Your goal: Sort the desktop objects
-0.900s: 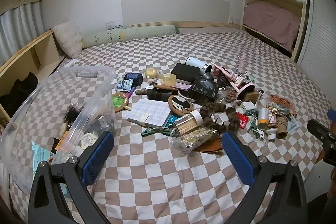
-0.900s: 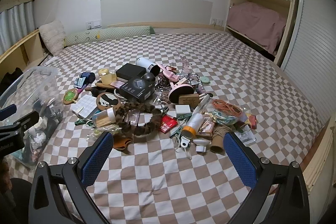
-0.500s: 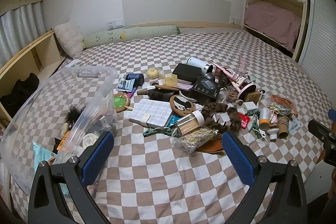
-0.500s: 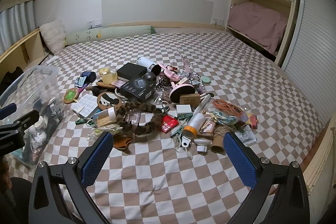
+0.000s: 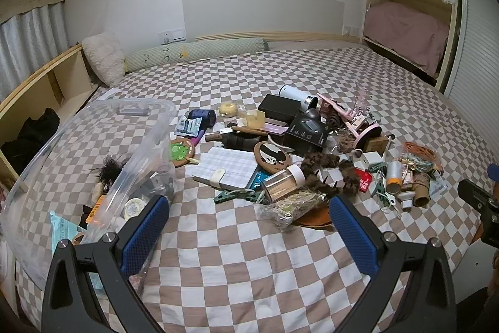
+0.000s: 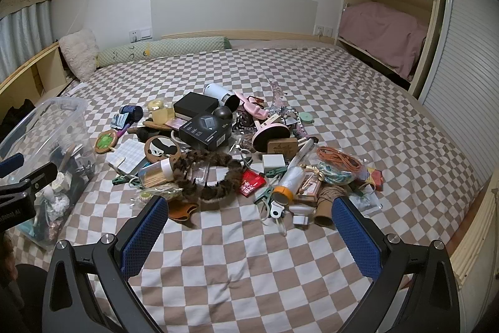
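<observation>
The big bed with the brown-and-white checked sheet holds everything. The clear plastic storage box, already part filled, sits on my left, right by the left gripper. The messy pile of small things lies ahead of both grippers — not touching either. The right gripper points straight at it and looks nearer. The closest thing, I think, is the brown furry hairband, its long side lying across my fingers. Both pairs of fingers are spread wide and hold nothing. Since a moment ago both views have barely shifted — nothing in the pile moved.
</observation>
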A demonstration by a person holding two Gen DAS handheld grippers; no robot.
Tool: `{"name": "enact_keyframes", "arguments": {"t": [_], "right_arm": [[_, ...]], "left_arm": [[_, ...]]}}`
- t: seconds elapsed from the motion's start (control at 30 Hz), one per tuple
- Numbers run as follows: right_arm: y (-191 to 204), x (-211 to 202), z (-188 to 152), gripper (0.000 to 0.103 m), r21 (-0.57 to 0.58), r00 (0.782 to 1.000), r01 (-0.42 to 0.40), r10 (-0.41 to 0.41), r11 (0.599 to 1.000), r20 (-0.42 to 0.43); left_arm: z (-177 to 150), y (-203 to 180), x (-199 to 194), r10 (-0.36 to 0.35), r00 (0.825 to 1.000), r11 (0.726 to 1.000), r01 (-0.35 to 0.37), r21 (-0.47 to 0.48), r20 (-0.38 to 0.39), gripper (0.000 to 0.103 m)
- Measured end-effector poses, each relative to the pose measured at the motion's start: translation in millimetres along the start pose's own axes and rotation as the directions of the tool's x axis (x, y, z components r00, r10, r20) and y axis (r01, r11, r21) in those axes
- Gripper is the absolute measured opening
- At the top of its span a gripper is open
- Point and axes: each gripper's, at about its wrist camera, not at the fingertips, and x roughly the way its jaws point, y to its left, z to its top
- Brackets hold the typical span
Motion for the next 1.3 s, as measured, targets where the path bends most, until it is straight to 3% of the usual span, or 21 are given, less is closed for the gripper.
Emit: {"name": "enact_keyframes", "arguments": {"t": [1.3], "right_arm": [[1.1, 1.5, -0.1, 0.103, -0.006, 1.0, -0.004, 0.004, 1.0, -0.013]], "left_arm": [[0.3, 2.1, 3.6, 0.004, 1.0, 1.0, -0.004, 0.005, -0.006, 0.103]]}}
